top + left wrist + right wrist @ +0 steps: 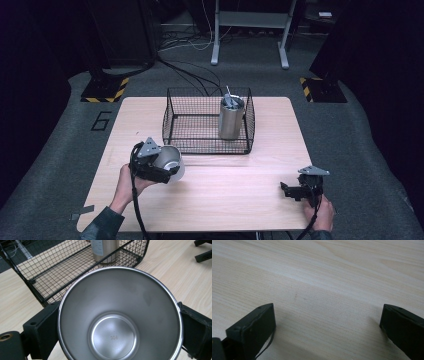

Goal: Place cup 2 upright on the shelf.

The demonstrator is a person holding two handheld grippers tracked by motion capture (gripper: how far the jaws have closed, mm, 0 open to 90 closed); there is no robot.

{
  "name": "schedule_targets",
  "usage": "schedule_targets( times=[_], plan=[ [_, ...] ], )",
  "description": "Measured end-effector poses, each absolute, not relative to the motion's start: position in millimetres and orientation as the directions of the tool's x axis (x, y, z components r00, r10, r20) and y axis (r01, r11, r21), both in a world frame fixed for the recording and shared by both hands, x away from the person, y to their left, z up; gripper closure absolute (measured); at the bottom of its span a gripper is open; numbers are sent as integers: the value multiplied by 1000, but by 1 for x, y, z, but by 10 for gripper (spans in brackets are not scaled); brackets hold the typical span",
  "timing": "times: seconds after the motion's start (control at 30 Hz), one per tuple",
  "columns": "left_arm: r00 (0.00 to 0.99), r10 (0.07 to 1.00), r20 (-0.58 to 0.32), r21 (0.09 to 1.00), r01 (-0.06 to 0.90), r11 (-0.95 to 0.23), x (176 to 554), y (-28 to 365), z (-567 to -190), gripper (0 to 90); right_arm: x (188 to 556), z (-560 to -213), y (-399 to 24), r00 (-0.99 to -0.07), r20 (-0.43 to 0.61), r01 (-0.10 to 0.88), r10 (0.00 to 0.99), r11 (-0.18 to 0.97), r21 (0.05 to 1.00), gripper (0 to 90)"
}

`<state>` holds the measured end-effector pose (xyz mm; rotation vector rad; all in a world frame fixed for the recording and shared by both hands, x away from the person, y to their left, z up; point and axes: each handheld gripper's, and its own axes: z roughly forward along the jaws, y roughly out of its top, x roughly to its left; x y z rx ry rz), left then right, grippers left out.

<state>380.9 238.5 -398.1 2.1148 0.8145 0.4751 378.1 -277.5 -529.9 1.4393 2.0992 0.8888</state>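
Cup (pixel 120 317) clamped in left gripper (pixel 159 167), just short of basket (pixel 172 131).
Right gripper (pixel 295 190) idle, jaws apart. Next, likely: lift over rim (flask (pixel 231 119) inside, right), set down.

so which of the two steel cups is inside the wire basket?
The tall steel cup, upright at the right end of the wire basket. The wider steel cup sits outside, tilted, in the left gripper.
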Motion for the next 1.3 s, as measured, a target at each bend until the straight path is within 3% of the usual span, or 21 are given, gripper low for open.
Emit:
schedule_targets(
  times=[1.3],
  plan=[
    [755, 650, 83, 826, 312, -469, 413, 212, -347, 59, 378, -530, -278, -360, -1, 649, 933, 251, 719, 0]
  ],
)
